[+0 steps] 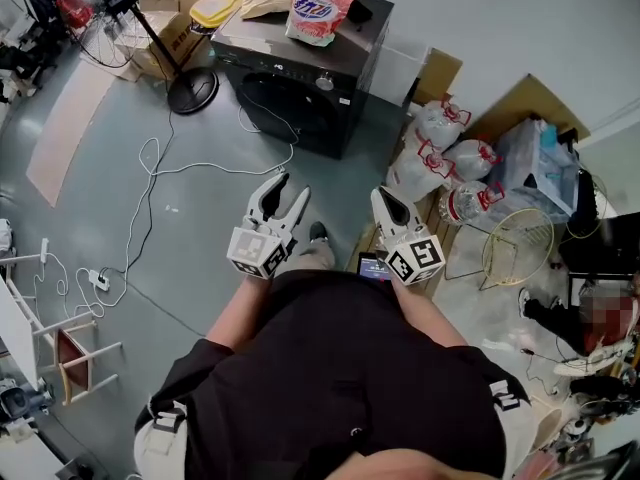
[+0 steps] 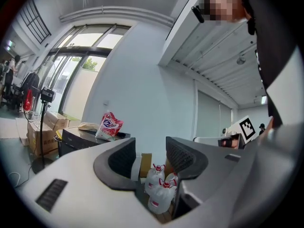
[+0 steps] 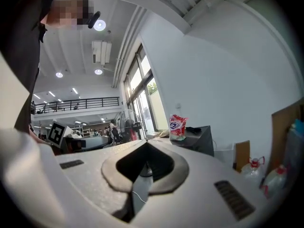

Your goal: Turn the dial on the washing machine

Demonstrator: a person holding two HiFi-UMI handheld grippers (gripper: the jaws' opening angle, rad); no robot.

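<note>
Left gripper [image 1: 293, 185]: jaws wide apart, nothing between them. The left gripper view only shows the water jugs [image 2: 159, 194] far behind the gap. Right gripper [image 1: 382, 196]: jaws closed tip to tip, empty. Both are held low and close to the person's body, marker cubes facing up, left one aimed roughly at the machine.

Washing machine [image 1: 300, 108] is a dark front loader at the top of the head view, well apart from both grippers, with open floor in between. The dial [image 1: 324, 83] is the round knob on the front panel, above and right of the door. No contact with it yet.

Step, as I read it: approach, task not started. The next move calls for closing the distance, then bringing the open left gripper square onto the dial so the jaws straddle it, closing, and twisting. The right gripper would have to open first if it's the one used. Watch the white cable [image 1: 150, 168] looping across the floor on the left of the path; possible trip hazard.

Writing: red-and-white detergent bag [image 1: 318, 8] on top of the machine has blue lettering on a white patch, too small to read in any view. Jugs carry red caps and handles, with no readable label. Nothing legible on the machine panel.
</note>
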